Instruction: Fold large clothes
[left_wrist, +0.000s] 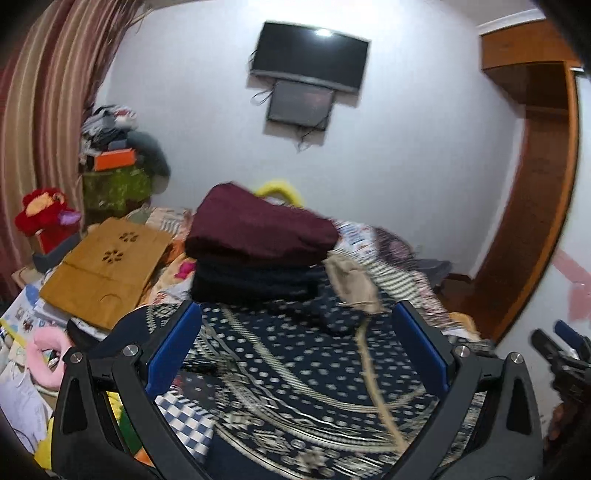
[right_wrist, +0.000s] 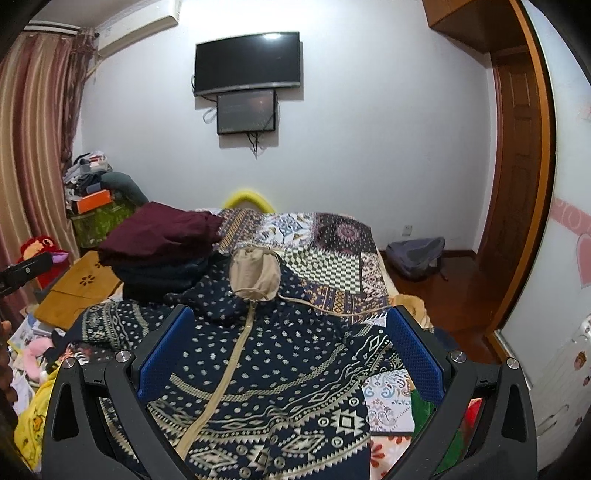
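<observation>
A navy hooded garment with cream patterns (right_wrist: 266, 373) lies spread on the bed, its beige-lined hood (right_wrist: 255, 275) at the far end and a beige zip strip down the middle. It also shows in the left wrist view (left_wrist: 295, 369). My left gripper (left_wrist: 295, 332) is open above the garment, holding nothing. My right gripper (right_wrist: 286, 338) is open above the garment, holding nothing. A stack of folded clothes, maroon on top of dark ones (left_wrist: 258, 236), stands just beyond the garment; it also shows in the right wrist view (right_wrist: 162, 243).
The patchwork bedspread (right_wrist: 332, 258) covers the bed. A wooden lap table (left_wrist: 103, 262) lies at the left. Toys and clutter (left_wrist: 40, 218) fill the left side. A grey backpack (right_wrist: 417, 254) sits on the floor by the wooden door frame (right_wrist: 517, 184). The right gripper shows at the edge of the left wrist view (left_wrist: 565, 354).
</observation>
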